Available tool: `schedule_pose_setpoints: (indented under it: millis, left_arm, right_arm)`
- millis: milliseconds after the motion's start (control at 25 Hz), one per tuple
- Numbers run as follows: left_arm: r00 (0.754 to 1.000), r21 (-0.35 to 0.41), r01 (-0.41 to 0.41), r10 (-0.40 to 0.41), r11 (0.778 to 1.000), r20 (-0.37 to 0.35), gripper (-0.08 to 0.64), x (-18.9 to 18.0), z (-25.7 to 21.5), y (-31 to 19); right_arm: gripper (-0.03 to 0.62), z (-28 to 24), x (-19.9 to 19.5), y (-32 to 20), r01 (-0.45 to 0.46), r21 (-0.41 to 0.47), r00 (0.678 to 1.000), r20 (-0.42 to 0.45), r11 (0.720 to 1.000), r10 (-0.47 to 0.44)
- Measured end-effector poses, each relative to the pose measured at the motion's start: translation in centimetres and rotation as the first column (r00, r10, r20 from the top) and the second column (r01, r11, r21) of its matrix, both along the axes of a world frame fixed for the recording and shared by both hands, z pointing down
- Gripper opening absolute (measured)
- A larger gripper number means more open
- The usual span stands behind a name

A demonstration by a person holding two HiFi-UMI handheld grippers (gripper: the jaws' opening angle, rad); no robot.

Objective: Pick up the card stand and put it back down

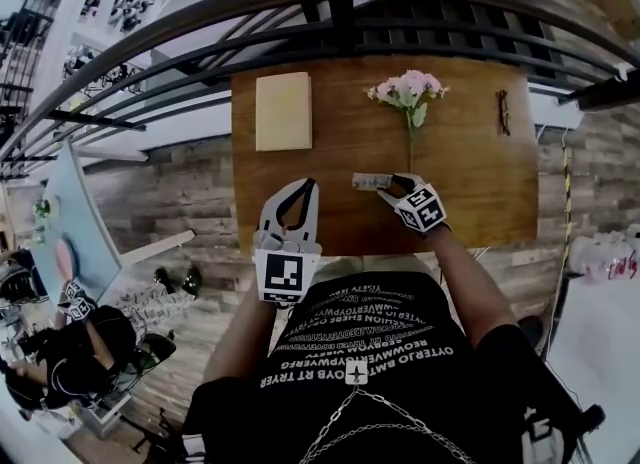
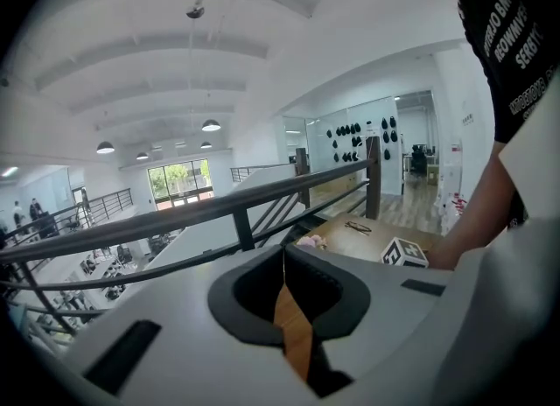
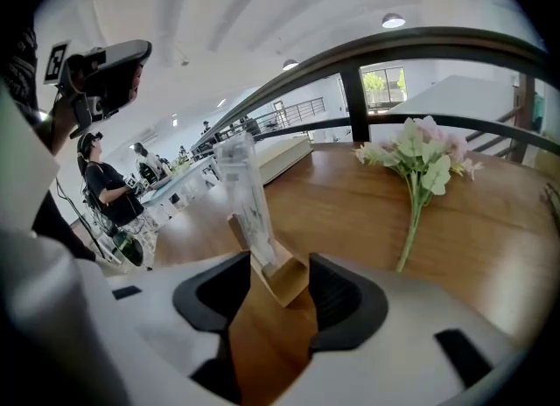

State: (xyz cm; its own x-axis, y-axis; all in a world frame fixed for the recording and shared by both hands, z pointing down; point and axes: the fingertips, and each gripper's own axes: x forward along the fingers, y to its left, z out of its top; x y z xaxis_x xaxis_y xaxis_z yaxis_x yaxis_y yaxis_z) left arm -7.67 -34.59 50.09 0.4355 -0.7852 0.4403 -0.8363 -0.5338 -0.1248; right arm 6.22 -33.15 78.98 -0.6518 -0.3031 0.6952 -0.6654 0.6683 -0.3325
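Observation:
The card stand [image 1: 368, 181], a clear plate upright in a small wooden base, stands on the wooden table [image 1: 480, 192] near its front edge. My right gripper [image 1: 392, 185] is at its right end. In the right gripper view the stand [image 3: 248, 207] rises between the jaws of the right gripper [image 3: 282, 264]; the jaws are spread wide around the base and the pads do not press on it. My left gripper [image 1: 308, 184] hovers over the table's front left part, tips together and empty. The left gripper view shows the left gripper [image 2: 283, 260] with nothing in it.
A cream notebook [image 1: 283, 111] lies at the table's back left. A sprig of pink flowers [image 1: 408, 92] lies behind the stand, its stem pointing at it. Dark glasses [image 1: 503, 112] rest at the right. A metal railing [image 1: 300, 2] runs behind the table.

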Motion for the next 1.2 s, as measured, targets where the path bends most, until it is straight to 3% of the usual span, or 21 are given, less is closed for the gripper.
schedule_pose_setpoints:
  millis: [160, 360, 560, 880, 1200]
  left_arm:
    - [1.000, -0.019, 0.020, -0.019, 1.000, 0.010, 0.028, -0.3, 0.9, 0.3]
    - [0.999, -0.030, 0.039, -0.039, 0.999, 0.026, 0.029, -0.8, 1.2, 0.9]
    - [0.998, -0.008, 0.053, -0.053, 0.999, 0.025, 0.029, -1.3, 0.4, 1.2]
    - [0.999, 0.025, 0.036, -0.036, 0.999, 0.002, 0.029, -1.3, -0.7, 2.1]
    - [1.000, 0.056, 0.000, 0.001, 0.998, -0.014, 0.029, -1.1, -1.7, 3.6]
  right_arm:
    - [0.196, 1.2, -0.5, -0.7, -0.005, 0.029, 1.000, 0.003, 1.000, 0.005]
    - [0.167, 1.0, -0.8, -0.6, 0.060, 0.086, 0.998, -0.012, 0.994, -0.060]
    - [0.160, 0.5, -0.3, -0.7, 0.018, 0.054, 1.000, 0.013, 0.998, -0.019]
    - [0.160, -3.9, -0.5, -0.3, -0.012, -0.011, 0.999, 0.051, 1.000, 0.012]
    - [0.160, -10.5, 0.8, -0.2, -0.067, 0.030, 0.998, 0.022, 0.997, 0.066]
